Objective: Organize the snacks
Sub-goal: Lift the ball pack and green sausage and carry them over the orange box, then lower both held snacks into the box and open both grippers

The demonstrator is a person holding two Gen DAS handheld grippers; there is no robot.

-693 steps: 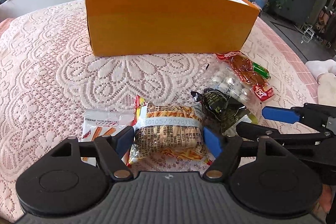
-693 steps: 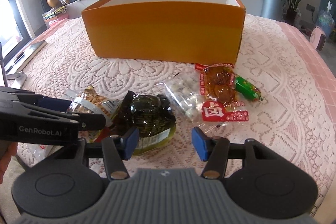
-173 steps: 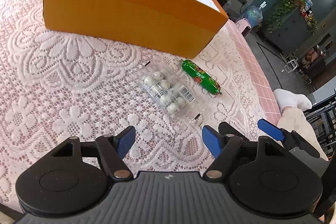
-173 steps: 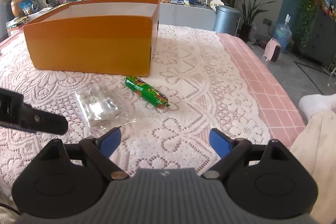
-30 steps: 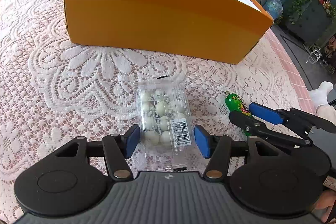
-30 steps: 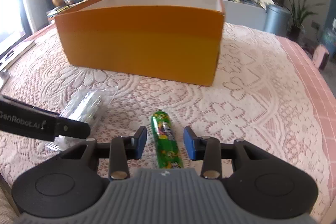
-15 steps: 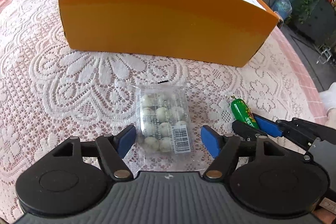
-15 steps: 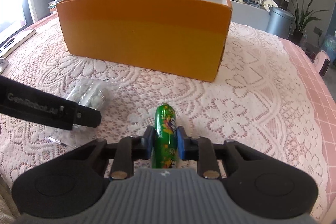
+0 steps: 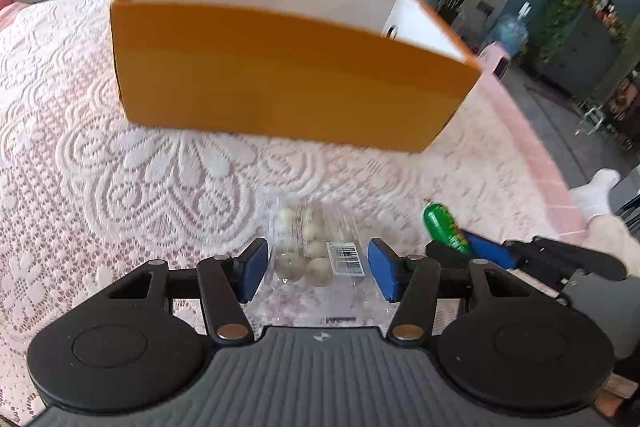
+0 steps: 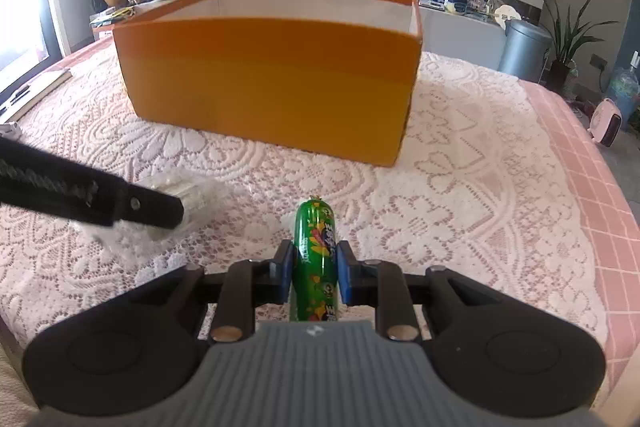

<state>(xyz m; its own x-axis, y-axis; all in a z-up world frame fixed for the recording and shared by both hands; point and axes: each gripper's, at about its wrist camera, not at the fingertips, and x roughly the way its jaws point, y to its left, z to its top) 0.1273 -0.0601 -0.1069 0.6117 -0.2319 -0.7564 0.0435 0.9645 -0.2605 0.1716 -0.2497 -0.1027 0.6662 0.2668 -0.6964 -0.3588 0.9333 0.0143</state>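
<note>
An orange open-topped box (image 9: 288, 79) stands on the lace tablecloth; it also shows in the right wrist view (image 10: 272, 83). My right gripper (image 10: 314, 267) is shut on a green sausage stick (image 10: 316, 259), held above the cloth; the stick shows in the left wrist view (image 9: 444, 227) too. My left gripper (image 9: 314, 269) is open around a clear pack of white balls (image 9: 312, 251), with a gap on each side. In the right wrist view the left gripper's finger partly hides the pack (image 10: 192, 195).
The pink table edge (image 10: 592, 187) runs along the right. A grey bin (image 10: 524, 47) and potted plants stand beyond the table. A counter with clutter lies behind the box. A socked foot (image 9: 596, 191) shows at the right.
My right gripper has lifted the green sausage stick off the cloth. My left gripper has moved forward around the clear pack and narrowed a little. The box looks closer.
</note>
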